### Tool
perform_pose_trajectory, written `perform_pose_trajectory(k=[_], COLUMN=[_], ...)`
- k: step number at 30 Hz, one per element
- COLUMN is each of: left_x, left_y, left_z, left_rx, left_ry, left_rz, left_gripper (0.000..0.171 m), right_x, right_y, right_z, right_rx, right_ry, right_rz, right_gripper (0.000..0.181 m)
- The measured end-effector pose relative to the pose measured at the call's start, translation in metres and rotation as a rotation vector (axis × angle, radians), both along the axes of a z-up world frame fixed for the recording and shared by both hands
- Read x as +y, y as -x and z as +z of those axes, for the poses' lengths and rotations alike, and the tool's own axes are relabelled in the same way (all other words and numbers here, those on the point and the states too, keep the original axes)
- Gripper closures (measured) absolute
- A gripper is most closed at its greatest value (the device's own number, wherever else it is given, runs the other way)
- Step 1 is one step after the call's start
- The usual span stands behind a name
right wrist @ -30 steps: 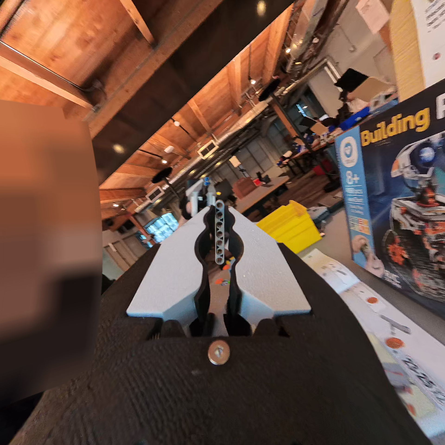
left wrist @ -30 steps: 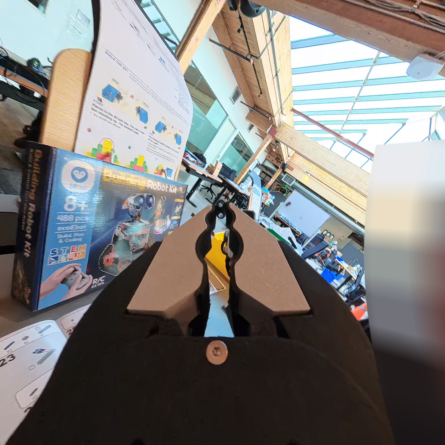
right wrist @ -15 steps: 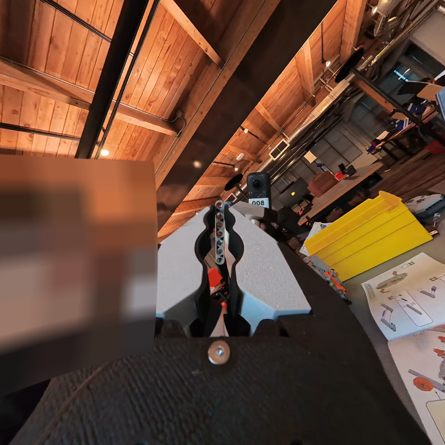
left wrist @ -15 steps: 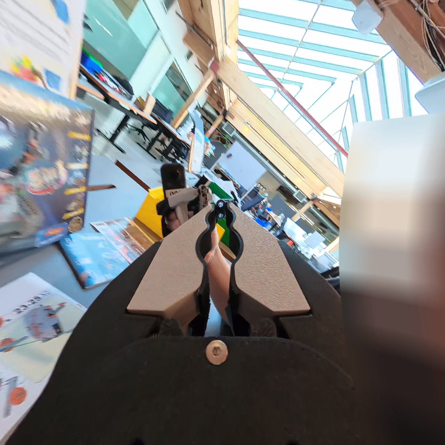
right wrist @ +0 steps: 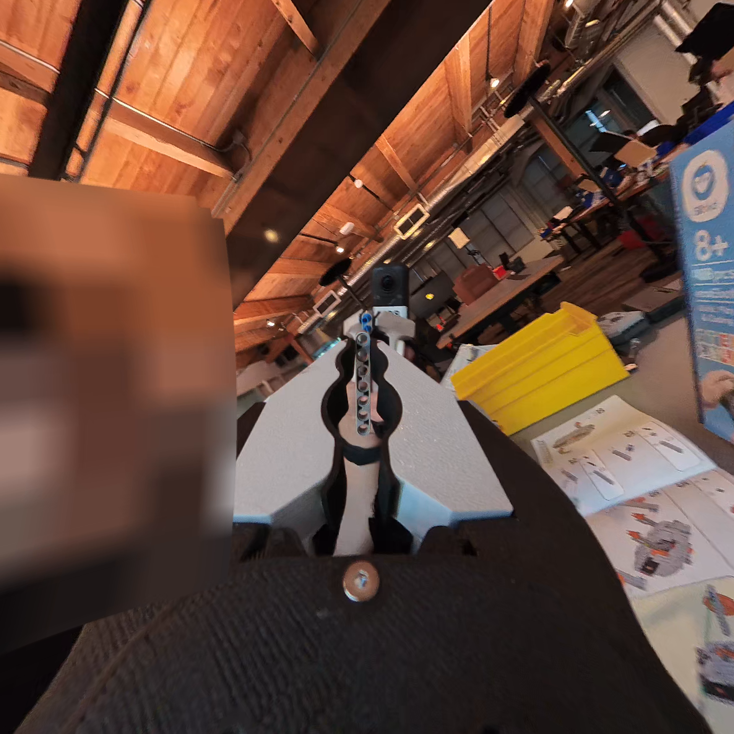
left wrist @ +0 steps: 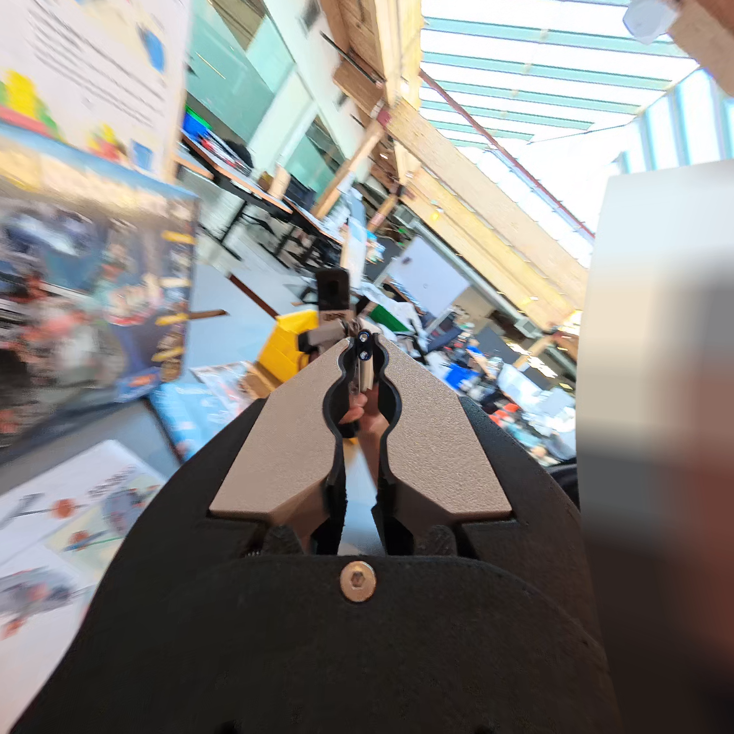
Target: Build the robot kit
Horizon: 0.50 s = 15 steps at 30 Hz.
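Jaws of both my grippers are pinched tight: right gripper (right wrist: 362, 349) clamps a grey holed beam (right wrist: 362, 383) upright between its tips; left gripper (left wrist: 363, 346) nips a small black piece with blue pins (left wrist: 363, 344). Beyond each tip faces the other. I'd line pins to holes, creeping. Farther right sits a yellow bin (right wrist: 536, 369).
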<state>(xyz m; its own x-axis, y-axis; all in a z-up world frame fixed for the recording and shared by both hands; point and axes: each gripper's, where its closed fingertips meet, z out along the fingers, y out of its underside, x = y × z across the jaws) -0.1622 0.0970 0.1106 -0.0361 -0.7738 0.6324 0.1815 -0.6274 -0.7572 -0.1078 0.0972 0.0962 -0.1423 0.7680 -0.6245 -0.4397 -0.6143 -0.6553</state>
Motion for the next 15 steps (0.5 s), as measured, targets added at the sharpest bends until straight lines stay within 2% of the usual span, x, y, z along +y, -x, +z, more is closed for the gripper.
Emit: perform_pose_trajectory(k=[1, 8, 15], left_x=[0.005, 0.034, 0.042], left_y=[0.007, 0.061, 0.088], left_z=[0.001, 0.013, 0.023], left_rx=[0.012, 0.045, 0.124], left_ry=[-0.016, -0.105, -0.216], left_rz=[0.035, 0.27, 0.442], left_gripper=[0.167, 0.166, 0.166], right_x=[0.002, 0.011, 0.031], right_y=[0.001, 0.005, -0.014], right_z=[-0.003, -0.009, -0.01], right_rx=[-0.039, -0.257, -0.553], right_ry=[-0.018, -0.164, -0.359], right_rz=[-0.032, -0.253, -0.64], right_gripper=[0.176, 0.177, 0.176])
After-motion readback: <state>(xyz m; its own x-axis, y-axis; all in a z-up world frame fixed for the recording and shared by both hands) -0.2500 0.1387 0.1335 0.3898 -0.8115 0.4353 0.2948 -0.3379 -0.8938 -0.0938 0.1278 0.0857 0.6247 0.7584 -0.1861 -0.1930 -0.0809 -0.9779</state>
